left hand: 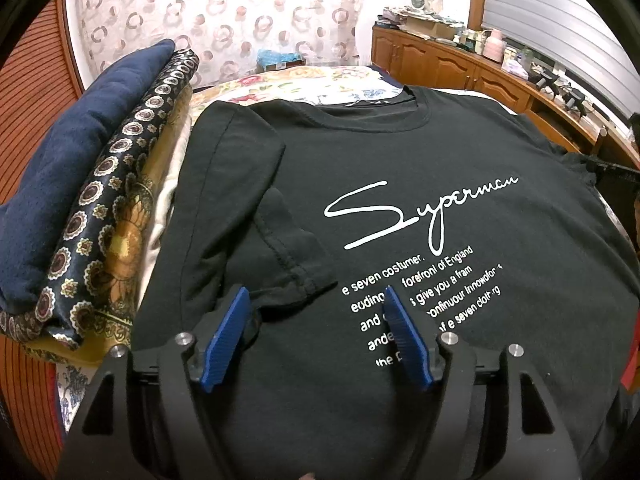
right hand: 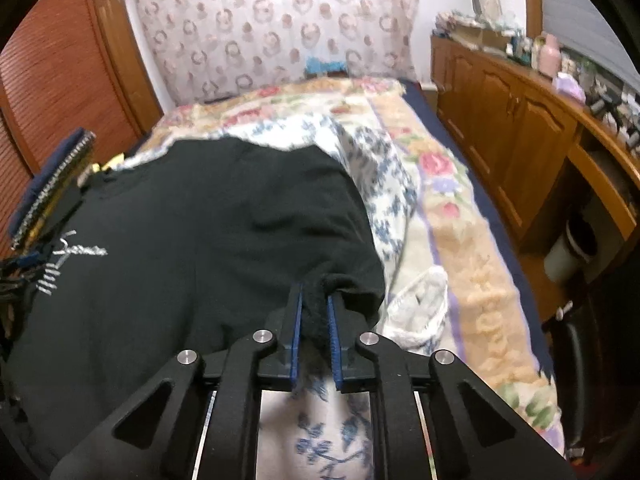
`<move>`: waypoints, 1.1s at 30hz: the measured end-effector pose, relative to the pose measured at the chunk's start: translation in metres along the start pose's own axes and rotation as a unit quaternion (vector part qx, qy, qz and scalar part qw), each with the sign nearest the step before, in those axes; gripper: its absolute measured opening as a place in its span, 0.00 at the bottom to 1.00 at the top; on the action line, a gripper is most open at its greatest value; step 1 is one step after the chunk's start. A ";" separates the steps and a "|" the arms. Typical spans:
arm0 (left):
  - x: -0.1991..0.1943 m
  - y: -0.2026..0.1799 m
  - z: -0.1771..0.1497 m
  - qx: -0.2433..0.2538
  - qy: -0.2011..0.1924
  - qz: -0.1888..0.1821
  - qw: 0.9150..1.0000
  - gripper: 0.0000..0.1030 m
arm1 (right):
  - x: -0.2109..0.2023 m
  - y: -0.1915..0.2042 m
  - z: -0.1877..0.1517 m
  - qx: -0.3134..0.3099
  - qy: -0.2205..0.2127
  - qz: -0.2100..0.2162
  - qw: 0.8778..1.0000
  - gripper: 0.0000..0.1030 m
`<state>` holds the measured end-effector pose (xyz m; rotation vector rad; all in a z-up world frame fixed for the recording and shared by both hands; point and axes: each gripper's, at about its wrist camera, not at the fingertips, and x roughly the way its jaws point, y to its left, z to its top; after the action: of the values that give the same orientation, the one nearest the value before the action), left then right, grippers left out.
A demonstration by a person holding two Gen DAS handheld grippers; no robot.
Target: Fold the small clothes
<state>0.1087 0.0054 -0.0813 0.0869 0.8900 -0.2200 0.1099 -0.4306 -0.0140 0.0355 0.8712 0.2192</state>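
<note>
The right claw [right hand: 315, 300] pinches the black shirt [right hand: 224, 216] edge; the left claw [left hand: 316, 300] is spread wide above it

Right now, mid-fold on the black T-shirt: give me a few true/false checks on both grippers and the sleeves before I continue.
1. The right gripper is clamped on a bunch of the black T-shirt. True.
2. The left gripper grips the collar. False: it is open above the chest print.
3. The left sleeve is folded onto the shirt front. True.
4. The shirt lies on a bare wooden table. False: it lies on a floral bedspread.
</note>
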 end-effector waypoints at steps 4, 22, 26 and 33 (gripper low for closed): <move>0.001 0.002 0.000 -0.003 0.001 0.000 1.000 0.71 | -0.013 0.026 0.014 -0.027 -0.032 0.015 0.999 0.07; -0.003 0.000 0.000 -0.007 -0.007 0.002 1.000 0.74 | 0.023 0.140 -0.012 -0.116 0.014 0.085 0.990 0.40; -0.023 0.002 0.002 -0.023 -0.050 -0.013 0.998 0.74 | 0.003 0.122 -0.007 -0.098 -0.010 0.073 0.993 0.52; -0.054 0.004 0.006 -0.042 -0.103 -0.010 0.994 0.74 | -0.005 0.078 0.014 -0.060 -0.032 0.030 0.997 0.52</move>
<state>0.0811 0.0164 -0.0357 -0.0232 0.6945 -0.2058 0.1035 -0.3545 0.0083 -0.0424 0.7920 0.3236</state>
